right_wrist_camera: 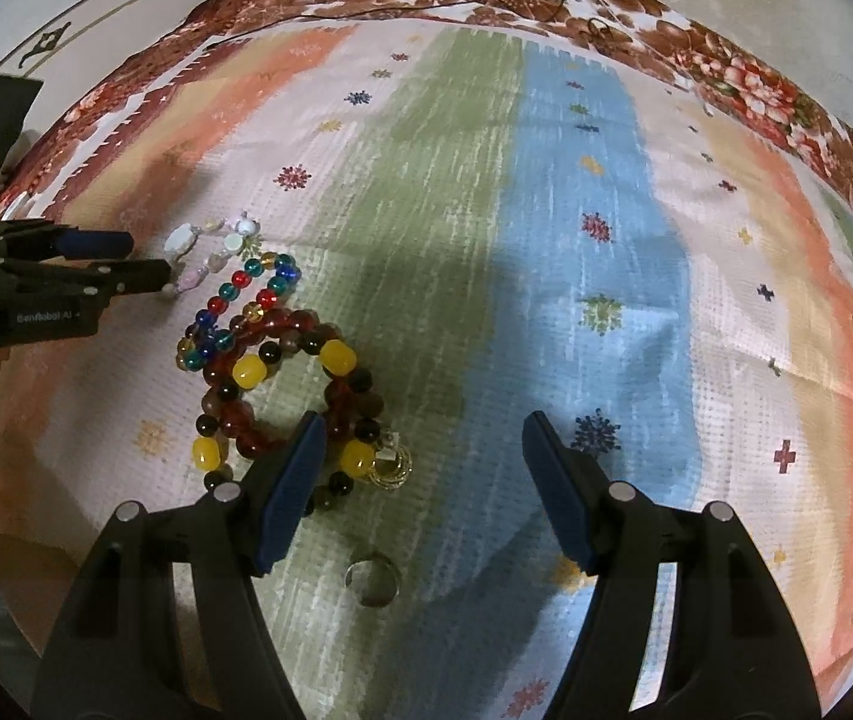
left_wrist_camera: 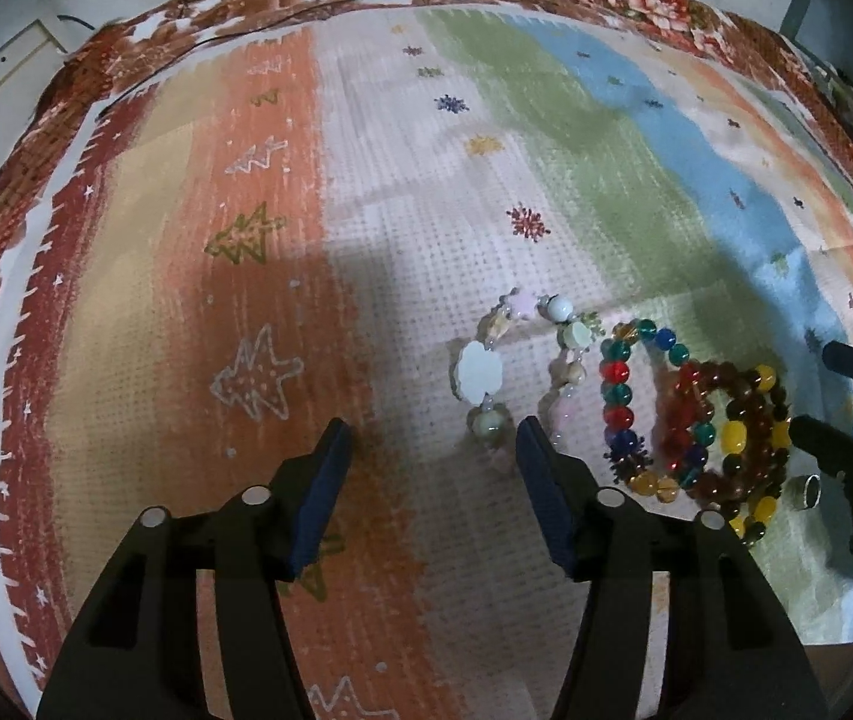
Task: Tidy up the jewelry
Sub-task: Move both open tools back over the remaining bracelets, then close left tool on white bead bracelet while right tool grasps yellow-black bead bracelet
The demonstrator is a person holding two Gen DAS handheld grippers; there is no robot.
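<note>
Three bead bracelets lie bunched on the striped cloth [left_wrist_camera: 426, 180]. One is pastel with a white flower bead [left_wrist_camera: 474, 375], one is of multicolour glass beads [left_wrist_camera: 614, 371], and one is dark red with yellow beads [left_wrist_camera: 733, 437]. My left gripper [left_wrist_camera: 432, 438] is open just short of the pastel bracelet [right_wrist_camera: 180, 238], its right fingertip beside the near beads. My right gripper [right_wrist_camera: 425, 426] is open too. Its left finger [right_wrist_camera: 294, 480] covers part of the dark red bracelet [right_wrist_camera: 338, 355]. A gold ring [right_wrist_camera: 393, 465] lies just inside that finger, and a silver ring [right_wrist_camera: 371, 582] lies nearer the camera.
The cloth has a red floral border [right_wrist_camera: 744, 84] along its far edge, and a thin black cable [left_wrist_camera: 198, 46] trails over it. Pale wall shows beyond. In the left wrist view the right gripper [left_wrist_camera: 810, 396] stands close beside the bracelets. The blue and orange stripes [right_wrist_camera: 576, 240] lie to their right.
</note>
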